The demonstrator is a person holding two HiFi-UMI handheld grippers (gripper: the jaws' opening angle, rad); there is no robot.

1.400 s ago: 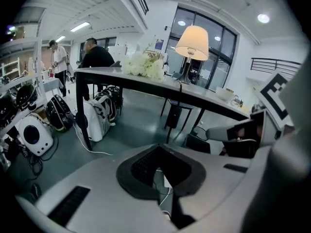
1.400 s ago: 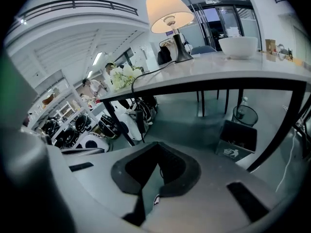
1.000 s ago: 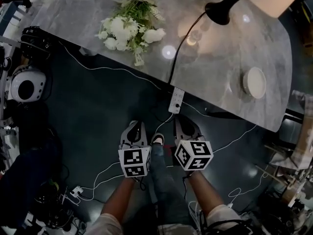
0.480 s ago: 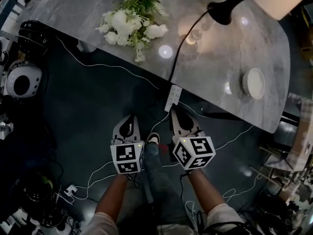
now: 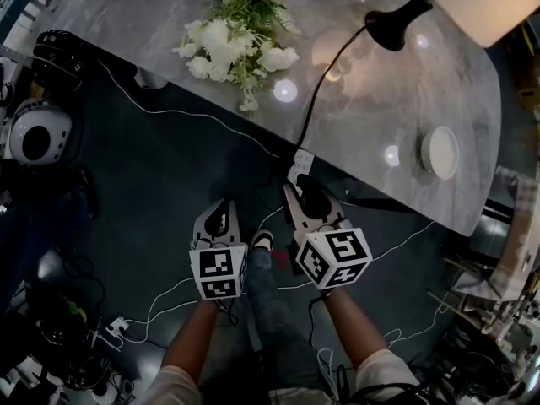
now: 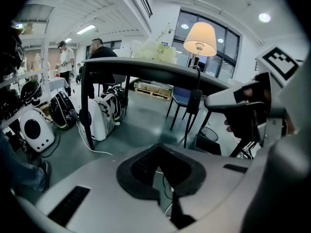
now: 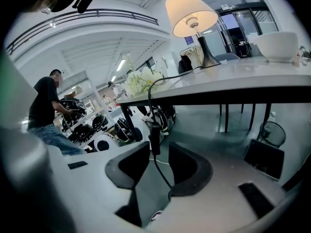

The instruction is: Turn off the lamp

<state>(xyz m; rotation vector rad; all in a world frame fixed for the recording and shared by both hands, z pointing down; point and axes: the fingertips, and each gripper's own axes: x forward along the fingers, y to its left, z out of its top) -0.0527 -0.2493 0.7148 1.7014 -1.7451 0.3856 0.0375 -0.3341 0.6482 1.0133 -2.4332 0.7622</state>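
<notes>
The lamp (image 5: 396, 22) stands at the far end of the table (image 5: 405, 99), its shade glowing, so it is lit. Its cord (image 5: 325, 74) runs across the table top and drops over the near edge. The switch (image 5: 299, 165) sits on that cord, hanging just below the edge. That is likely why the work happens under the table's near edge and not up at the lamp: the switch is the part to be pressed.

The right gripper (image 5: 297, 194) is raised toward the table edge, with its tips just beneath the switch. In the right gripper view the switch (image 7: 154, 139) hangs between the tips of the two jaws. The jaws are opening, already wide, and the pads look clear of the switch on both sides, so it is released, not pinched. The cord below the switch trails down through the gap.

The left gripper (image 5: 224, 207) hangs lower and further from the table edge, beside the right one. In its own view its jaws are clenched together on nothing, so it seems only parked out of the way.

Flowers (image 5: 232, 45) and a bowl (image 5: 440, 152) also lie on the table, well apart from the switch.
</notes>
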